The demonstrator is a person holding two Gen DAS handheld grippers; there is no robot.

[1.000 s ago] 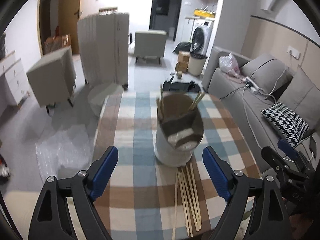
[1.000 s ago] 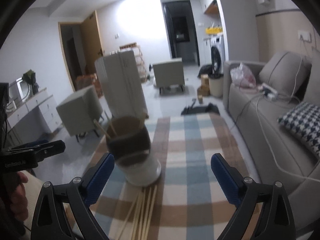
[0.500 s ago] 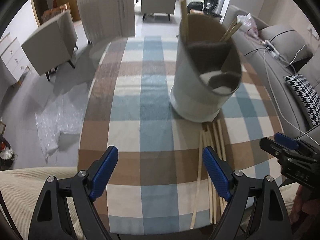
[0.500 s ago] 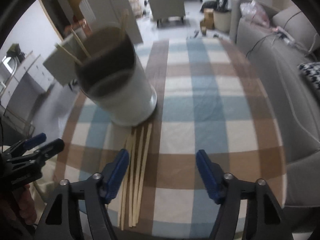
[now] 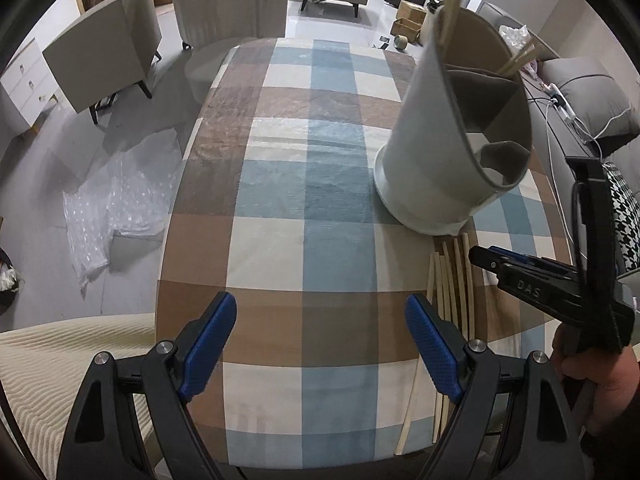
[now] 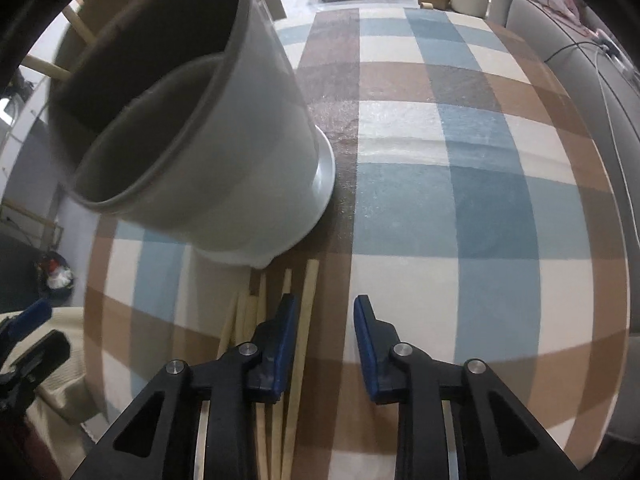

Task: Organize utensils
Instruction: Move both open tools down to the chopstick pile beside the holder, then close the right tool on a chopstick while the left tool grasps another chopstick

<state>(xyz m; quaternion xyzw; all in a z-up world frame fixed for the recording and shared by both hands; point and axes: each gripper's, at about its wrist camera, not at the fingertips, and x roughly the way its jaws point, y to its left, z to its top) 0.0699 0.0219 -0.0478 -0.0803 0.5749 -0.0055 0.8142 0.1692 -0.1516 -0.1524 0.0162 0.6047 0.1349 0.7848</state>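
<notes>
A grey utensil holder (image 5: 432,160) with inner dividers stands on the checked tablecloth (image 5: 280,160), with a few chopsticks (image 5: 452,0) upright in it. Several loose wooden chopsticks (image 5: 452,280) lie in front of its base. My left gripper (image 5: 320,320) hangs open over bare cloth, left of the sticks, with nothing between its fingers. My right gripper (image 6: 325,312) points down at the loose chopsticks (image 6: 308,292). Its jaws are closing. One stick runs just inside the left pad and a gap still shows. The holder (image 6: 240,160) looms close at upper left. The right gripper (image 5: 480,254) also shows over the sticks.
The table's near edge curves just below both grippers. A sofa with a houndstooth cushion (image 5: 626,232) runs along the right side. An armchair (image 5: 104,52) and plastic wrap (image 5: 116,208) sit on the floor to the left. A hand (image 5: 600,392) holds the right tool.
Both grippers dropped and tipped down toward the table. The right one came in over the loose chopsticks and its jaws narrowed a lot. The left jaws kept their width.
</notes>
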